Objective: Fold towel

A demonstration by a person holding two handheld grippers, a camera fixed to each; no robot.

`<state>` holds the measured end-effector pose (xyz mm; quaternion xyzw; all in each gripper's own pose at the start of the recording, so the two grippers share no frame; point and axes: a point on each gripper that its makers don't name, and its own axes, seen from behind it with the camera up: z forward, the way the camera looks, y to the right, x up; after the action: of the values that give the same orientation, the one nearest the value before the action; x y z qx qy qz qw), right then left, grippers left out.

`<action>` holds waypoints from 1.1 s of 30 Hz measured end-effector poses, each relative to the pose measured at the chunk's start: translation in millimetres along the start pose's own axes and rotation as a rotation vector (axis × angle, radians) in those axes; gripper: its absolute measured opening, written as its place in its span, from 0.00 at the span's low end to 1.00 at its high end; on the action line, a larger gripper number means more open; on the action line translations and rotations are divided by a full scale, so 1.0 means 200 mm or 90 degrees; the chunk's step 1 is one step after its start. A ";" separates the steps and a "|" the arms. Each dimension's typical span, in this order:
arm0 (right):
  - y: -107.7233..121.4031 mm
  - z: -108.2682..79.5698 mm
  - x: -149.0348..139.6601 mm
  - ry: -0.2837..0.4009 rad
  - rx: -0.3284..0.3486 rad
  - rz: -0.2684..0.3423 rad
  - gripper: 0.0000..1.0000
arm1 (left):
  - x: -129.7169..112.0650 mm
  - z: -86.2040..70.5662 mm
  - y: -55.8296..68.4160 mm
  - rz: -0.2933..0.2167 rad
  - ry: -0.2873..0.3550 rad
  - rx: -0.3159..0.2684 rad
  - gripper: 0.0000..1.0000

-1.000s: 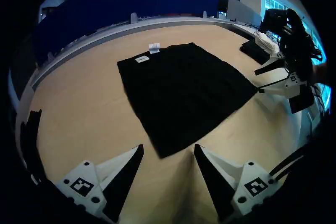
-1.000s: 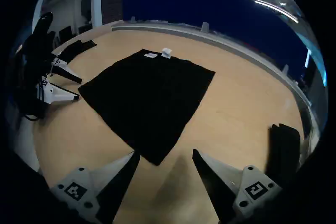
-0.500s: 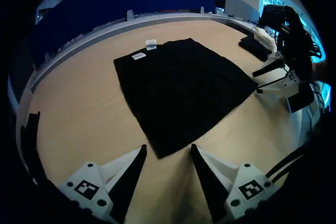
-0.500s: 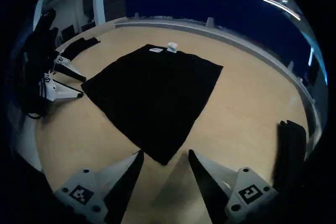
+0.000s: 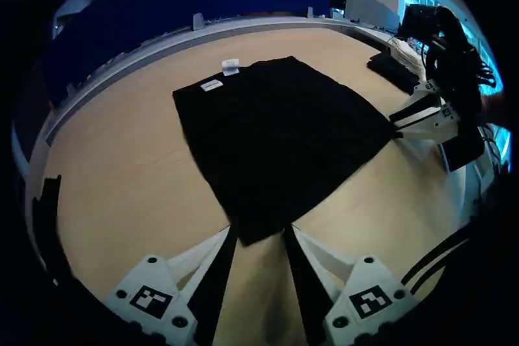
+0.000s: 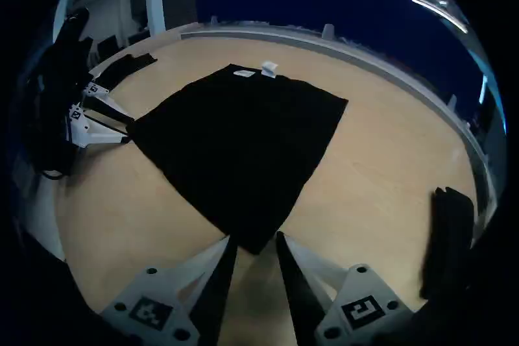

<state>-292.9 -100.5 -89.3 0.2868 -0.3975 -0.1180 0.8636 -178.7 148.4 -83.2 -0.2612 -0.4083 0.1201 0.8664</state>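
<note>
One towel (image 5: 279, 132); left hand-held gripper (image 5: 258, 229), right hand-held gripper (image 6: 255, 237) narrowly apart astride corners.

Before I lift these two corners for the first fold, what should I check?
1. The black towel lies spread flat on the table: ok.
2. The left gripper straddles the towel's near corner: ok.
3. The right gripper straddles its own corner: ok.
4. Fingers clamped on the cloth: not ok. Each gripper shows a gap, and the corner sits between the fingers unpinched.
5. Far edge by the white tags has nothing lying on it: ok.
6. Fingertips low enough to catch the cloth: cannot tell.
</note>
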 end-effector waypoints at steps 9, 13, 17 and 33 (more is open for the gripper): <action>0.00 0.00 0.00 -0.006 0.001 -0.002 0.19 | 0.00 0.00 -0.01 -0.004 -0.009 0.011 0.21; 0.00 -0.01 0.00 -0.007 0.001 0.003 0.17 | 0.00 0.00 -0.03 -0.005 -0.012 0.019 0.13; 0.00 -0.01 0.01 -0.007 -0.001 0.001 0.16 | 0.00 -0.01 -0.02 -0.008 -0.013 0.013 0.12; 0.04 -0.11 0.12 0.020 -0.012 -0.003 0.14 | 0.07 -0.07 0.00 -0.027 0.004 0.008 0.11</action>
<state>-261.4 -96.3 -81.2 0.2812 -0.3819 -0.1196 0.8722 -158.5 149.3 -82.6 -0.2471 -0.4104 0.1038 0.8716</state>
